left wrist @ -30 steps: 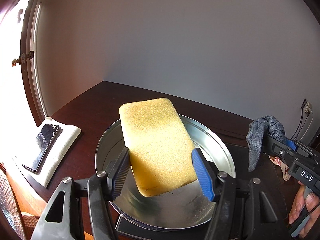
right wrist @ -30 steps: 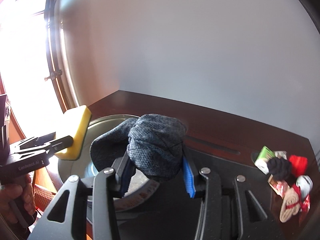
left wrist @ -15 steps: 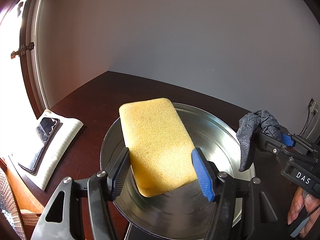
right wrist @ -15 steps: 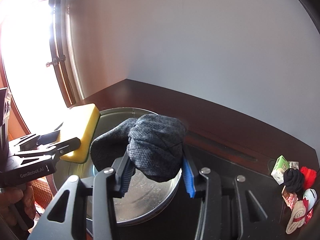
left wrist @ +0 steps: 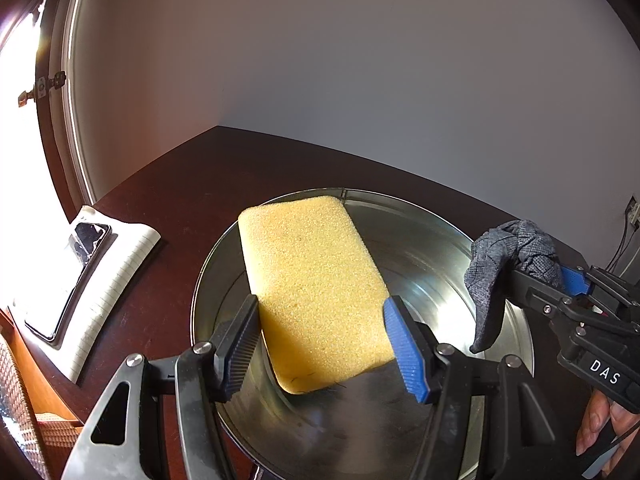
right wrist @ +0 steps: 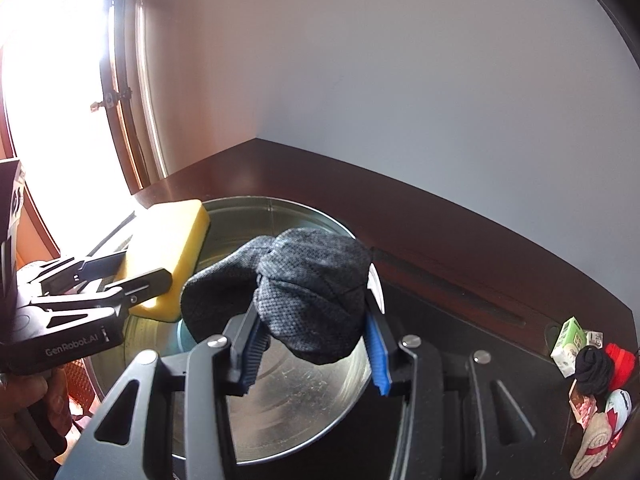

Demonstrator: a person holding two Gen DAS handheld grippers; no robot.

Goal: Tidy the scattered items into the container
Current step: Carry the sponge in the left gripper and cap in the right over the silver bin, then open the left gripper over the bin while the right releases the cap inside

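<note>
Both grippers moved in over the tin [left wrist: 224, 248] | left gripper [left wrist: 324, 344] jaws clamp sponge [left wrist: 312, 288], right gripper [right wrist: 312, 344] jaws clamp grey cloth [right wrist: 316, 292] | release pending; clutter [right wrist: 592, 376] remains at 3 o'clock on desk [left wrist: 192, 188].

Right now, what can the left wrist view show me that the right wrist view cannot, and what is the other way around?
Only the left wrist view: a phone lying on a notepad on the table's left side.

Only the right wrist view: a pile of small items at the far right, among them a green carton and something red.

Both: the metal tub, the yellow sponge gripped by the left claw, and the grey cloth gripped by the right claw, both over the tub.
</note>
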